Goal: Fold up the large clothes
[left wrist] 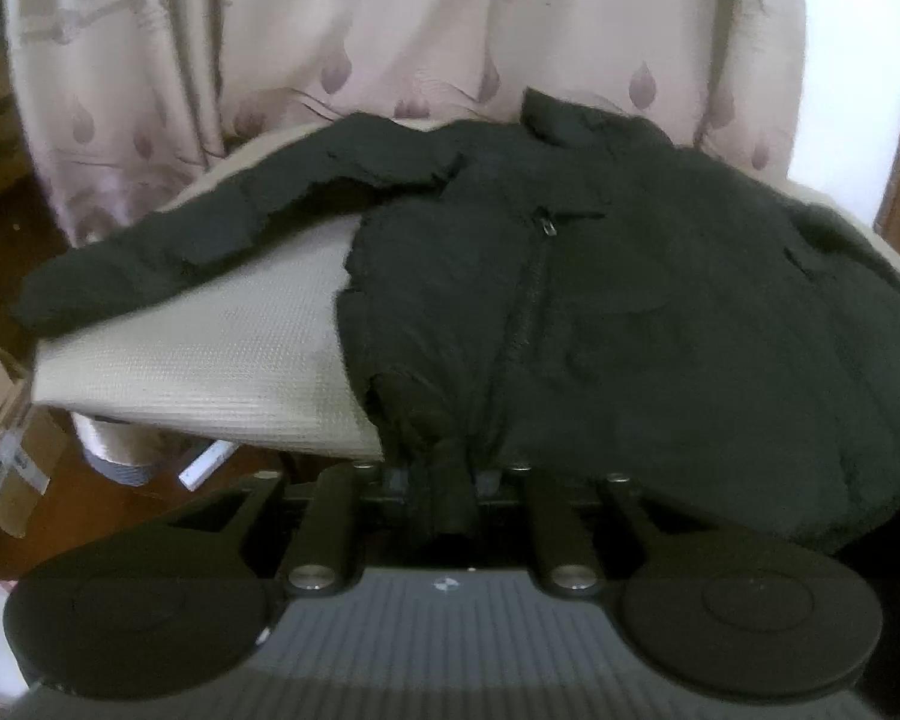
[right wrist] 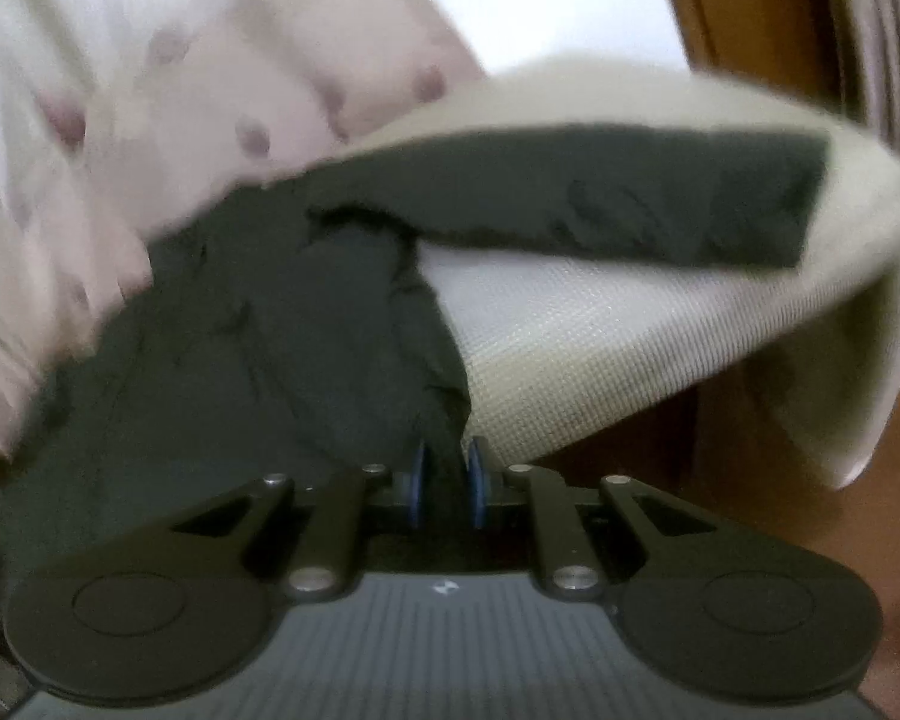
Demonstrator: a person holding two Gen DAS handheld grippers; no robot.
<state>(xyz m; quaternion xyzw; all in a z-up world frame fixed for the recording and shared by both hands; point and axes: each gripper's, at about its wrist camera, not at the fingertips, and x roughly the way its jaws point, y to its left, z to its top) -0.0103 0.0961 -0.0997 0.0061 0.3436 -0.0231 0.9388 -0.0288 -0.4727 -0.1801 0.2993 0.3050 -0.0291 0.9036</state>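
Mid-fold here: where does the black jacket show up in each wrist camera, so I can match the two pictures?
Left wrist: the black jacket fills centre and right, zipper up the middle, one sleeve stretched left; its hem is pinched in the left gripper.
Right wrist: the jacket fills centre-left, one sleeve stretched right; its hem is pinched in the right gripper.
Shared landmark: the cream woven mat under it.

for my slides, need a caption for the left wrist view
Left gripper pinches the hem of a black jacket spread on a pale mat.
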